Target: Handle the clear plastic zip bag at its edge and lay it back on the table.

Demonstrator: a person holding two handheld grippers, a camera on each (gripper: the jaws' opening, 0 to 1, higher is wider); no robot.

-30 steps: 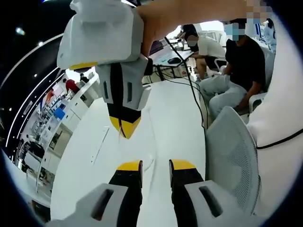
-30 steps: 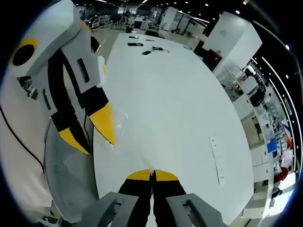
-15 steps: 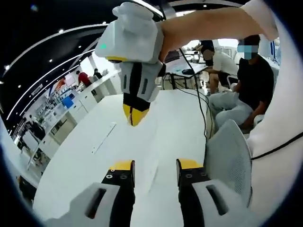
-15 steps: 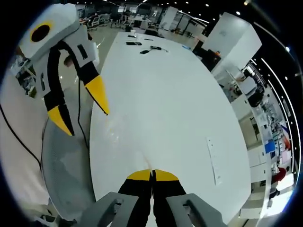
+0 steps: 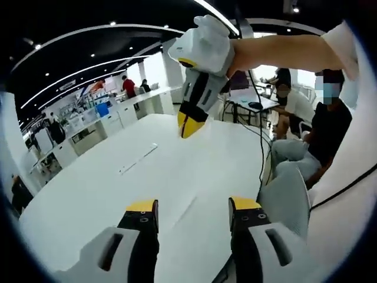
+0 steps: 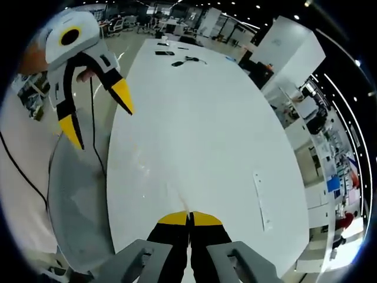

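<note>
One clear plastic zip bag (image 6: 154, 177) hangs by its edge from the right gripper (image 6: 189, 217), whose yellow tips are pressed together on it, the film trailing down toward the white table (image 6: 206, 106). Well apart, the left gripper (image 5: 192, 206) holds nothing, jaws spread wide. Beyond it stands a mesh chair (image 5: 287, 197).

Clear plastic zip bag (image 6: 154, 177): transparent, nearly invisible against the white desk (image 6: 206, 118); faint glints and creases only. One edge pinched in the right claw (image 6: 189, 215); the remainder drapes toward the desk surface.
</note>
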